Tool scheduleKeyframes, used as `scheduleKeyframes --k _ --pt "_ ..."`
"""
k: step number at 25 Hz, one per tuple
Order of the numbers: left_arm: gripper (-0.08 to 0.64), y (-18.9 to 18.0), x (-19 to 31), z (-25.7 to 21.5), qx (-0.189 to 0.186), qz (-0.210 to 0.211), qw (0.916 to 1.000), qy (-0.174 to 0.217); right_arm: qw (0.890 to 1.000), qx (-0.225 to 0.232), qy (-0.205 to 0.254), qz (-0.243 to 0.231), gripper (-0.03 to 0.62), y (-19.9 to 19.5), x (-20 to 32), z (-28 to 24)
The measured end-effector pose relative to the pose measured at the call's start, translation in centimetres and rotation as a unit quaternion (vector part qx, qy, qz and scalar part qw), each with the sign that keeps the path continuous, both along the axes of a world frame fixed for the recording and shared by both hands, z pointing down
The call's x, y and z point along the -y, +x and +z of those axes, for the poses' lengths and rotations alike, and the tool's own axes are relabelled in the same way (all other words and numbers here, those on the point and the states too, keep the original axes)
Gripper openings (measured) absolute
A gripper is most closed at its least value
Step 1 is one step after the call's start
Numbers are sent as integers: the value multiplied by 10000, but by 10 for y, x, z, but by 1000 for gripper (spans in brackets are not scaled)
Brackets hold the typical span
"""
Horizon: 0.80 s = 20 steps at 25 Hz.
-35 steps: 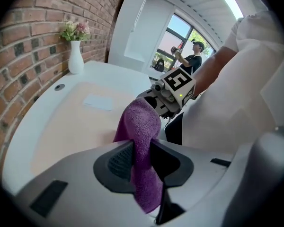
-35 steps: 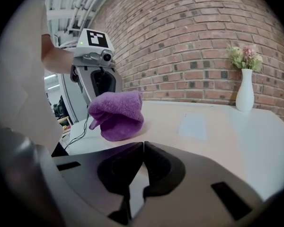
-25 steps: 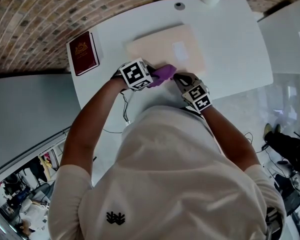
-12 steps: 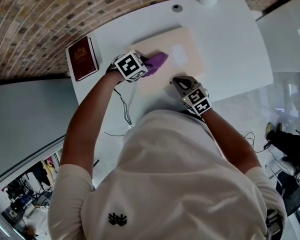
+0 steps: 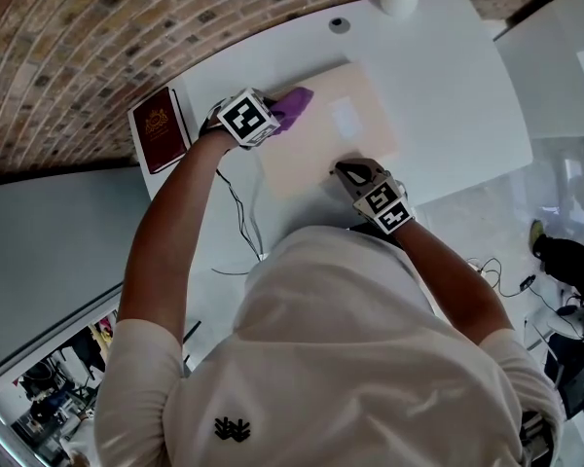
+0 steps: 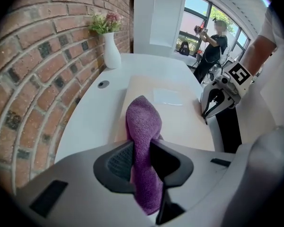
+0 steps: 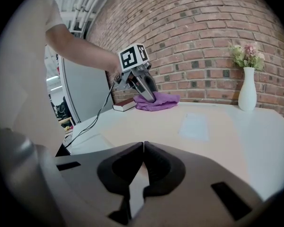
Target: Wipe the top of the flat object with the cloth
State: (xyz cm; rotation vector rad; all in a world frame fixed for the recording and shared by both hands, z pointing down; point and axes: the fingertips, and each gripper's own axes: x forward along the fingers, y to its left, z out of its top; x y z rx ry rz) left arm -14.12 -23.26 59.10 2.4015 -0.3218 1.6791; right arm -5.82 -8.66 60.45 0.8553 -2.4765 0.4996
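Cloth (image 5: 294, 103) clamped in my left tongs (image 5: 275, 113), clenched on its middle fold, free end lying on flat object (image 5: 321, 149). Flat object sits on white surface (image 5: 448, 76), centre-top of head view. Cloth is at its upper left corner. Rest of top lies right and down-frame from cloth. Long axis looks left-right, rising slightly to right. My right tongs (image 5: 343, 170) clenched, nothing visible between them, at lower edge of flat object. Left tongs nearer to work. My guess: stroke right along long axis.
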Motion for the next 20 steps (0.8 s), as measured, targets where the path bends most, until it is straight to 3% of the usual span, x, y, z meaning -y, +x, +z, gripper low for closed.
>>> scheduleKeyframes --k 12,20 --pt "103 -11 41 -1 345 -209 9973 613 10000 63 45 24 31 2 2 -1" --pt "103 -4 28 -17 -92 -283 9981 543 10000 49 71 -5 31 2 1 0"
